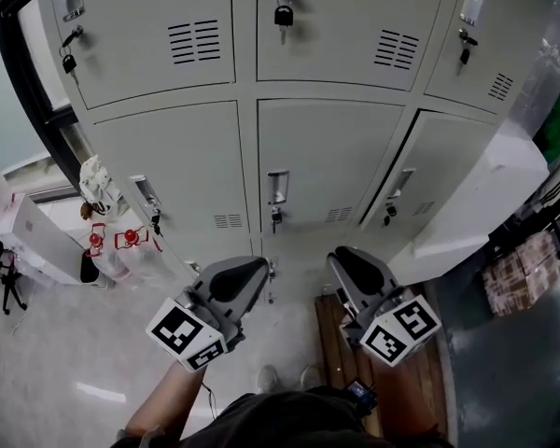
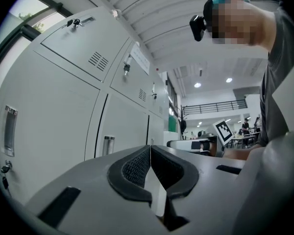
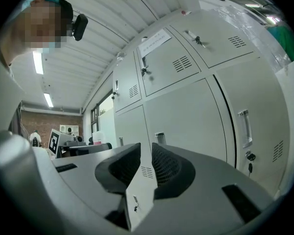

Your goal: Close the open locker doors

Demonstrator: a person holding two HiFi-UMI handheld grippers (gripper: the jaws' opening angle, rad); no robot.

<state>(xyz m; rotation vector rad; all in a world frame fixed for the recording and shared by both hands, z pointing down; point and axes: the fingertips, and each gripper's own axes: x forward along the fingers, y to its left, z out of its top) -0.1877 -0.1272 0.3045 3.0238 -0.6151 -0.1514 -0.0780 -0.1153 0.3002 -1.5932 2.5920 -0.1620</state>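
Observation:
A bank of grey lockers (image 1: 327,157) fills the head view. In the middle row the right-hand door (image 1: 439,171) stands slightly ajar, with a dark gap down its handle side. The middle door (image 1: 327,147) and the left door (image 1: 173,161) lie flush. My left gripper (image 1: 252,267) points at the bottom row, and its tips touch with nothing held (image 2: 149,148). My right gripper (image 1: 341,258) hangs beside it, below the ajar door. A narrow gap shows between its tips (image 3: 146,148), through which a pale locker door (image 3: 137,199) is seen farther off.
A wooden slatted bench (image 1: 336,343) lies under my right gripper. A clear bag with red items (image 1: 121,241) and a white box (image 1: 37,241) sit on the floor at left, beside a black tripod (image 1: 5,287). Wrapped goods (image 1: 523,259) stand at right.

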